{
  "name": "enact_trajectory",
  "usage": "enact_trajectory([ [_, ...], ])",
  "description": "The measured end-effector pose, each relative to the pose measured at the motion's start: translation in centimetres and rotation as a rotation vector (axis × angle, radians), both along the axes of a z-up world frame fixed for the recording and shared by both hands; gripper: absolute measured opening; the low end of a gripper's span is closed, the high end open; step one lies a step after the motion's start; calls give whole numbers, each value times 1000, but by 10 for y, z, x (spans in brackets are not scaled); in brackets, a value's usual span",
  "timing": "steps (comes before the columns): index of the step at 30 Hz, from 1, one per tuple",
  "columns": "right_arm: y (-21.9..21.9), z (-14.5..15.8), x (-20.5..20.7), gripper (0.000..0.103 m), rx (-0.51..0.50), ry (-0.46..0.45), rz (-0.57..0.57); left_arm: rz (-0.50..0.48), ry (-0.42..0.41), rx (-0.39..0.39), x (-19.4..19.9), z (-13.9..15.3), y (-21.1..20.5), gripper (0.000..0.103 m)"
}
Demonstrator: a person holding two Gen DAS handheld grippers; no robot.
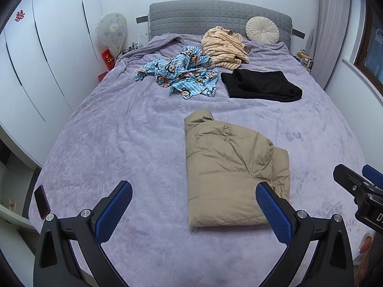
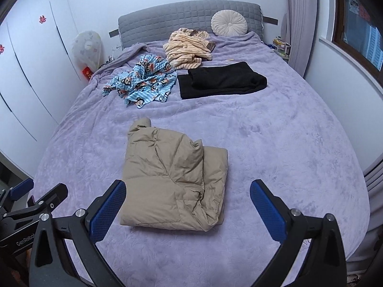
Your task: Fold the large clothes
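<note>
**Folded tan jacket on the bed, both grippers empty**

Nearest, the left gripper (image 1: pixel 194 203) and the right gripper (image 2: pixel 188 202) hang over the lavender bed (image 1: pixel 119 143) with jaws spread wide, nothing between them. Just beyond lies the tan puffer jacket (image 2: pixel 172 179), folded into a block, its underside hidden. Farther off sit a folded black garment (image 2: pixel 222 79), a crumpled blue cartoon-print garment (image 2: pixel 143 81) and a striped cream heap (image 2: pixel 189 47). A round cushion (image 2: pixel 228 22) leans against the grey headboard (image 2: pixel 167 21).
</note>
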State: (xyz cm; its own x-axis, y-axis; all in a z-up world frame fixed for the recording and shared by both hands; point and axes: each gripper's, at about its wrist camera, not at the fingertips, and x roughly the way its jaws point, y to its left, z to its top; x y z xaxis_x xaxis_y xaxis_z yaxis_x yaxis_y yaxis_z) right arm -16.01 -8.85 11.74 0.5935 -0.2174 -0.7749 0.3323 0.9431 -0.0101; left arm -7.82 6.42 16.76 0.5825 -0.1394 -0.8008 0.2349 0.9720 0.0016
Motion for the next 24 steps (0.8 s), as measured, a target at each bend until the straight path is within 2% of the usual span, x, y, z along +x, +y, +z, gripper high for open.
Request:
enact_trajectory([
  [24, 3, -3, -2, 103, 17, 13, -2, 13, 3, -7, -2, 2, 1, 103],
])
